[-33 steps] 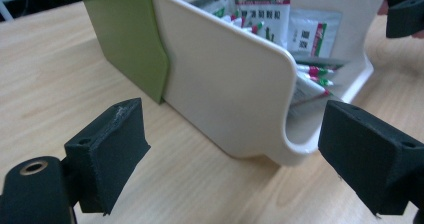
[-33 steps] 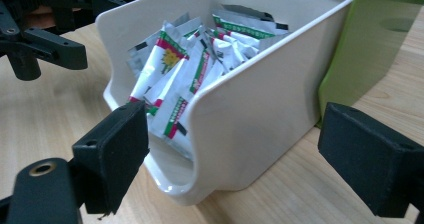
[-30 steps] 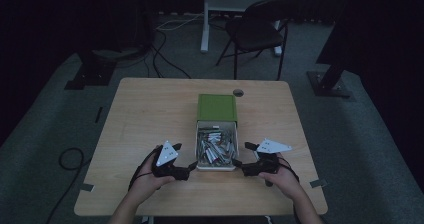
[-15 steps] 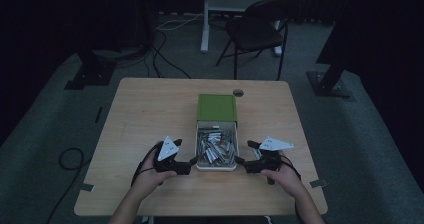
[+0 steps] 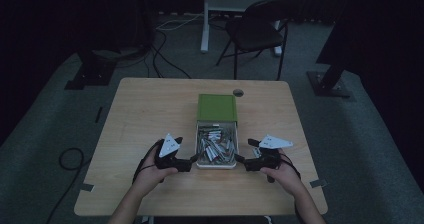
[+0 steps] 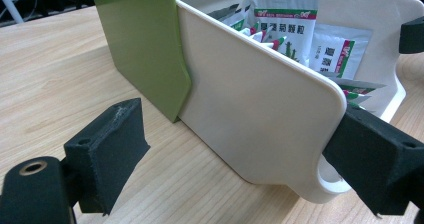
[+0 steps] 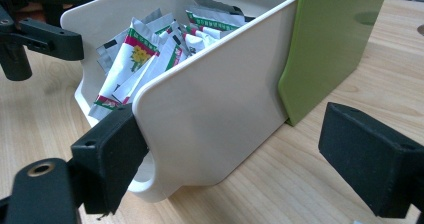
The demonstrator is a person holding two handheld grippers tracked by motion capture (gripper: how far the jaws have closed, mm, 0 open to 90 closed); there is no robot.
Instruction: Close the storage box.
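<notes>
One drawer (image 5: 216,145), lengthwise toward person

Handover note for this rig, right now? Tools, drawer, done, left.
Left tool: open, at the left front corner of the white drawer; one jaw is at the corner, the other is free over the table. Not gripping.
Right tool: open, mirrored at the right front corner, same stance.
Drawer: pulled most of the way out of the green sleeve, mid-table, full of sachets.
Done: drawer is open, both tools flank its front.
Left: unclear from here; probably either push the drawer back in or draw it fully out. Nothing is held, so you can start clean.
</notes>
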